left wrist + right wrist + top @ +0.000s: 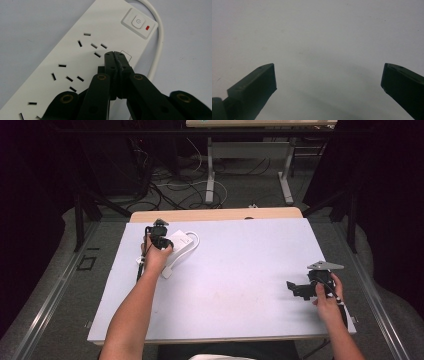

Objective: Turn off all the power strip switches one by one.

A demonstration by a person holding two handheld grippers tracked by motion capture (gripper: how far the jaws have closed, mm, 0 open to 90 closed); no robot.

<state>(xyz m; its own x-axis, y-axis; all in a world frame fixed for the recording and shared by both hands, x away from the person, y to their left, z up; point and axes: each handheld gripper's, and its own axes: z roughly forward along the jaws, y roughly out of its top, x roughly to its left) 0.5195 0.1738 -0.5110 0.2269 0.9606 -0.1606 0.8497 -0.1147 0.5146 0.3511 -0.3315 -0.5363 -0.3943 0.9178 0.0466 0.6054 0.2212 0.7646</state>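
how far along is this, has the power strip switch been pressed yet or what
Done so far: the left gripper is closed and poised over the power strip, short of its switch. In hand: nothing is gripped; the right gripper is open above bare table. Left: probably pressing the switch. Its red indicator shows, but I cannot tell whether it is lit.

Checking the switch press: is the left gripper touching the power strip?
Cannot tell. In the left gripper view, the shut left gripper overlaps the power strip, near its switch, hiding any gap.
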